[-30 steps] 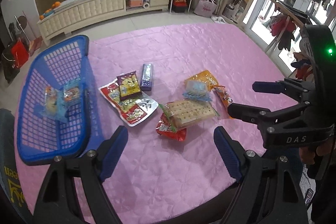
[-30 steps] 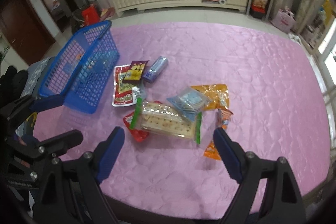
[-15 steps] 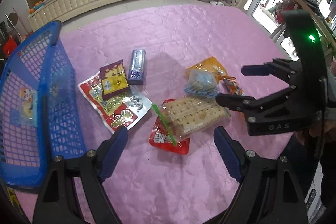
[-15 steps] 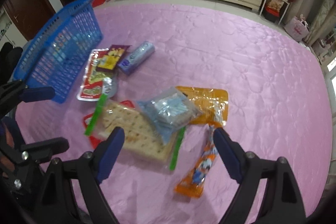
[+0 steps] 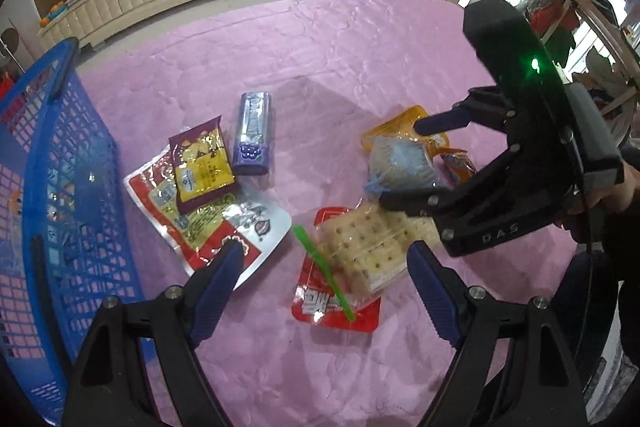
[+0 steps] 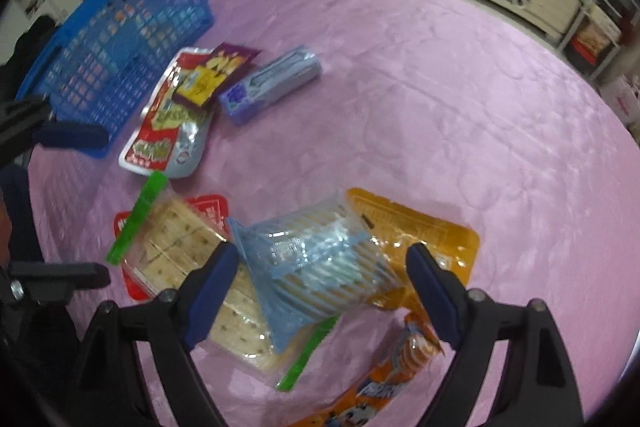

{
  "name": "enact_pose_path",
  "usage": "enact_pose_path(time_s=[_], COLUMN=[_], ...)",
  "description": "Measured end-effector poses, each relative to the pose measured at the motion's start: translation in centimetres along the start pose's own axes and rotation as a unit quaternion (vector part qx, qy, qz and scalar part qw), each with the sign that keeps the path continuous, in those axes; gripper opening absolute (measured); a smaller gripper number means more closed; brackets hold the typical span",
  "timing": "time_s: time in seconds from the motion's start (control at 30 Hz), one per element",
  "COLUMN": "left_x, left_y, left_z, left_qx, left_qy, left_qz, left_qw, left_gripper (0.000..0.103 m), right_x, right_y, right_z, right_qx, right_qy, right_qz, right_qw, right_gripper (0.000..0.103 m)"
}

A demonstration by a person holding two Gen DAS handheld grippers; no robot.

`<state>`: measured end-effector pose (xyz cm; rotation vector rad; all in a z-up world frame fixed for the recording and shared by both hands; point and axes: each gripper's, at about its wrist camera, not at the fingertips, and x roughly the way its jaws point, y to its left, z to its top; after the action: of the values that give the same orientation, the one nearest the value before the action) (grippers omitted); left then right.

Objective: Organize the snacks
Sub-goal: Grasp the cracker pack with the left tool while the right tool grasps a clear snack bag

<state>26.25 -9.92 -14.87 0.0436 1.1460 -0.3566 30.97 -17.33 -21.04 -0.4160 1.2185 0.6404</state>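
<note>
Left wrist view: the left gripper (image 5: pixel 322 277) is being held spread wide with nothing pinched, hanging over the gap between the red-and-silver snack bag (image 5: pixel 208 215) and the clear cracker pack (image 5: pixel 372 247). The cracker pack is lying just off its right pad, stacked on a flat red packet (image 5: pixel 336 307). The worry here is that two things might get grabbed at once, or the red packet dragged along, since they're overlapping. The right gripper (image 5: pixel 404 163) is being crowded in close over the same pile, so a bump between the two tools looks possible. The blue basket (image 5: pixel 60 187) is sitting at the far left, touching nothing in the pile.

Right wrist view (a bit blurry): the right gripper (image 6: pixel 318 273) is also spread, its jaws having just been closing slightly, with the blue-striped wafer bag (image 6: pixel 316 267) framed between the pads but not visibly squeezed. That bag is resting on the cracker pack (image 6: pixel 180 247) and an orange packet (image 6: pixel 424 235), so a slippery film slide-out or a double pick is probably the risk.
</note>
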Motion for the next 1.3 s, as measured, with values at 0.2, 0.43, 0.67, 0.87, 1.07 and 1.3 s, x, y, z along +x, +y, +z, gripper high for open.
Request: enact_pose_path(time_s=[0.2, 0.43, 0.67, 0.87, 1.07, 1.3], left_x=[0.2, -0.8, -2.4, -2.7, -1.6, 2.0], left_y=[0.1, 0.2, -1.2, -3.5, -6.1, -9.0], left_z=[0.1, -0.7, -1.9, -2.1, -1.2, 0.1], left_qx=[0.004, 0.015, 0.051, 0.121, 0.231, 0.324], left_qy=[0.001, -0.002, -0.004, 0.003, 0.019, 0.054], left_qz=[0.005, 0.001, -0.006, -0.013, -0.015, -0.022], left_qw=[1.0, 0.9999, 0.9987, 0.9925, 0.9727, 0.9442], left_gripper=[0.082, 0.082, 0.082, 0.082, 0.082, 0.082], right_x=[0.0, -1.2, -4.8, -7.1, -8.3, -8.0], right_y=[0.2, 1.3, 2.4, 2.3, 1.6, 1.4], right_z=[0.1, -1.2, -3.3, -5.4, -7.5, -9.1], right_qx=[-0.027, -0.012, 0.041, 0.073, 0.125, 0.134], right_qy=[-0.006, -0.027, -0.059, -0.066, -0.073, -0.069], right_qz=[0.019, -0.007, -0.043, -0.049, -0.053, -0.061], right_qw=[0.999, 1.0, 0.997, 0.994, 0.988, 0.987], right_gripper=[0.068, 0.056, 0.056, 0.056, 0.056, 0.056])
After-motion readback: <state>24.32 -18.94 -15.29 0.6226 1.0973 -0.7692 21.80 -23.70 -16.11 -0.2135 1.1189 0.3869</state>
